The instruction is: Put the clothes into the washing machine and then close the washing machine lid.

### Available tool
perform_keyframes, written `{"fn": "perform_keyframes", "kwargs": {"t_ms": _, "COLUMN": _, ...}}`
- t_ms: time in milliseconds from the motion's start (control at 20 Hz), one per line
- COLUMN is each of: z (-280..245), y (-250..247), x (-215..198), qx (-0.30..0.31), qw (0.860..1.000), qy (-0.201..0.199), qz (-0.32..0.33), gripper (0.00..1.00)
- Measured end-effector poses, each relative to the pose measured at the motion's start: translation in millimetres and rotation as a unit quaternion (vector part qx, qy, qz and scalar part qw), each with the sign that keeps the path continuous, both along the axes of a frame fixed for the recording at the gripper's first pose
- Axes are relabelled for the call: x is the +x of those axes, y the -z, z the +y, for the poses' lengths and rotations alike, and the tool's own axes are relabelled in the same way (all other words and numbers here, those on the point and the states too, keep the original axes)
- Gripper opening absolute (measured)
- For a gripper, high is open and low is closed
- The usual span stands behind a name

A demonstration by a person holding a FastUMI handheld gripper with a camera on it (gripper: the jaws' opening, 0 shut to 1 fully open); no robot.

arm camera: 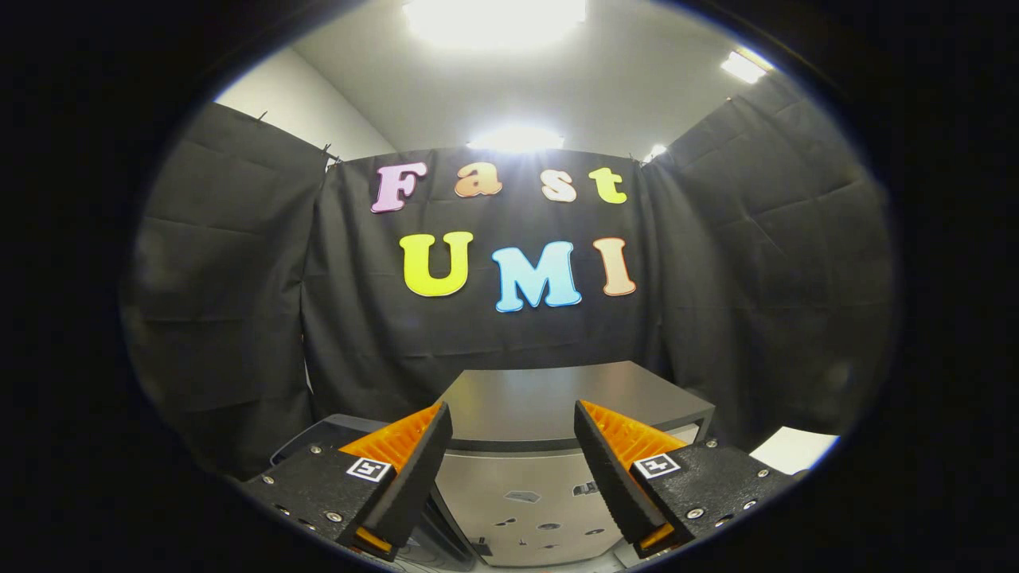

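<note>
Before the black cloth wall, the washing machine (549,414) sits just beyond the empty, spread-apart tongs (513,434).

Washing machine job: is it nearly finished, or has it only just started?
It looks barely started. Done: nothing that can be seen. In hand: nothing; the gripper is open, its fingers apart and empty, aimed at the washing machine just beyond them. Its dark lid seems to lie flat on top. Left: picking up the clothes, putting them inside, then closing the lid.
</note>
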State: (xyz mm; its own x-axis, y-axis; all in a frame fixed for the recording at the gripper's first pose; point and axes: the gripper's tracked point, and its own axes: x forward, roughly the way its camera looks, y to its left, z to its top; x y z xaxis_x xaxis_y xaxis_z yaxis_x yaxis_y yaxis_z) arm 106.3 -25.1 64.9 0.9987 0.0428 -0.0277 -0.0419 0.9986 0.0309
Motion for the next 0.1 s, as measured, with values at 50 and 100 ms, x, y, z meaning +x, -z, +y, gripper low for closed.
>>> {"fn": "perform_keyframes", "kwargs": {"t_ms": 50, "z": -0.6, "y": -0.5, "x": -2.1, "qx": 0.0, "qw": 1.0, "qy": 0.002, "qz": -0.001, "gripper": 0.95}}
{"fn": "perform_keyframes", "kwargs": {"t_ms": 100, "z": -1.6, "y": -1.5, "x": -3.3, "qx": 0.0, "qw": 1.0, "qy": 0.005, "qz": -0.002, "gripper": 0.95}}
